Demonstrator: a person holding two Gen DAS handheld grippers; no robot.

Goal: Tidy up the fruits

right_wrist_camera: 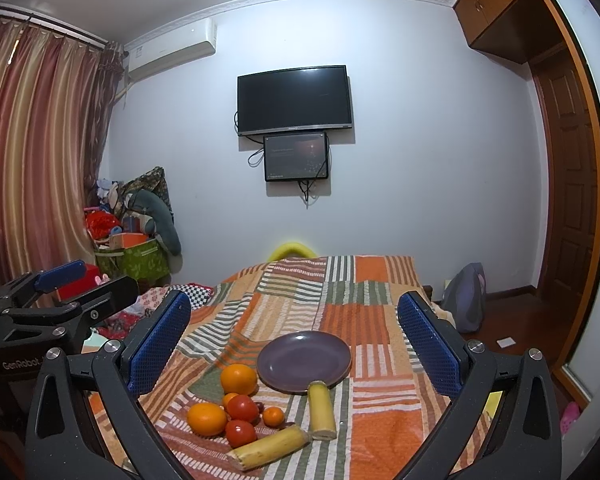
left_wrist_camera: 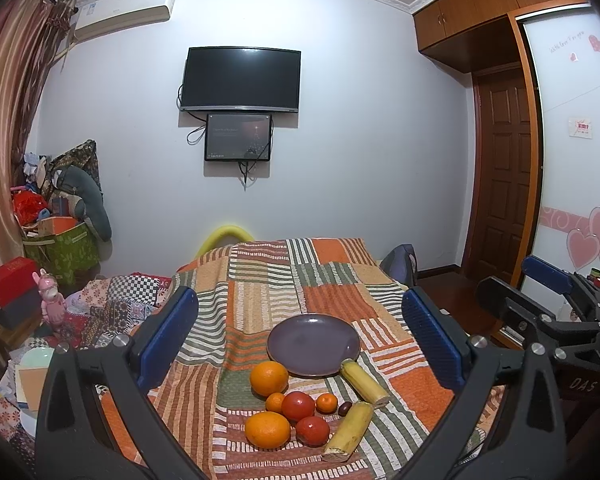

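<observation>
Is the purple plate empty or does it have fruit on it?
Empty. The purple plate shows a bare surface; one yellow stalk piece only touches its rim.

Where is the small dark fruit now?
In the left wrist view the small dark fruit lies on the patchwork cloth, between a small tangerine and the nearer yellow stalk piece.

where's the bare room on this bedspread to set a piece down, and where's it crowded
The purple plate is empty. The patchwork bedspread is bare to the right of the two yellowish stalk pieces, and behind the plate. It is crowded in front of the plate's left side: oranges, tomatoes and tangerines sit close together.
</observation>
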